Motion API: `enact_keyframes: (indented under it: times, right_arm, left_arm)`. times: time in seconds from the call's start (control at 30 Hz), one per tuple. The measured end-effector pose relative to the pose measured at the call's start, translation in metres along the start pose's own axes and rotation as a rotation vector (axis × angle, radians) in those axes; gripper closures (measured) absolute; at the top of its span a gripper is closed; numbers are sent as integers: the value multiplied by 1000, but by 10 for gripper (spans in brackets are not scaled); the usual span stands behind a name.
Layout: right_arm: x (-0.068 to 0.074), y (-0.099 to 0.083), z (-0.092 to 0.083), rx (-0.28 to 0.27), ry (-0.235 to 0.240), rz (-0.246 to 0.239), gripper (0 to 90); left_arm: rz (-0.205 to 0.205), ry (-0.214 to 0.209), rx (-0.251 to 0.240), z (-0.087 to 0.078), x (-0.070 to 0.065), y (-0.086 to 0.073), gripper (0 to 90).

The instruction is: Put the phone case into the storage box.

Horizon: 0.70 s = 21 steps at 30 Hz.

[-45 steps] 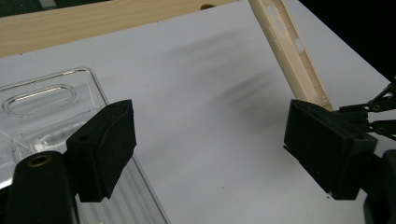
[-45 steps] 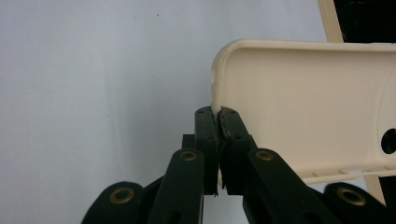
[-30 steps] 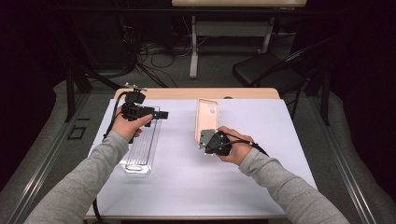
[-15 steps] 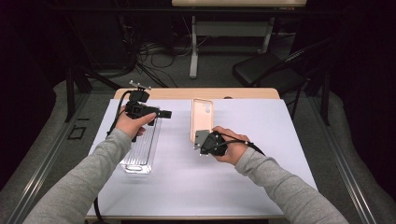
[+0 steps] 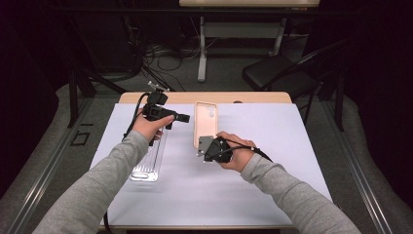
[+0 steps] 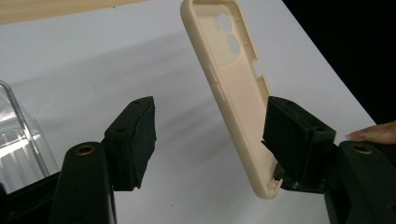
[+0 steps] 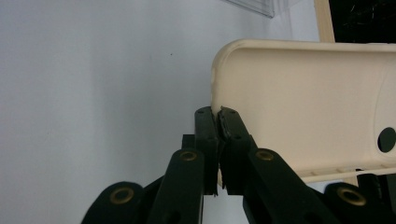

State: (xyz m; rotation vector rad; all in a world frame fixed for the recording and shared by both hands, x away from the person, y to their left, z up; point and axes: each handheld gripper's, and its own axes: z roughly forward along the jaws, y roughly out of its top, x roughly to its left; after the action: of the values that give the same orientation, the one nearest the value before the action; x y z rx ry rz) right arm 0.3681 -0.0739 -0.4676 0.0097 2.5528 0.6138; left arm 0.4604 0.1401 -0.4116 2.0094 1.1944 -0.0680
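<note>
Clearly, the beige phone case (image 7: 308, 102), with round camera holes, is pinched at its rim by the right hand-held gripper (image 7: 217, 114); the left hand-held gripper (image 6: 210, 135), jaws just narrowing, holds nothing.

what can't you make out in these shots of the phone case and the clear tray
- Clear tray: high view, its far end is hidden under the left hand; left gripper view, cut off by the left edge. Too glassy to tell if it holds anything.
- Phone case: high view, near end hidden by the right gripper; right gripper view, cut off by the right edge.
- Phone case's outer back: no view shows it.
</note>
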Motion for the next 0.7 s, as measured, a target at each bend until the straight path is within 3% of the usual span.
enact_keyframes:
  times: [0.7]
  right_arm:
    - [1, 7, 1, -11, -6, -34, 876]
  left_arm:
    - [-25, -3, 52, 21, -10, 3, 432]
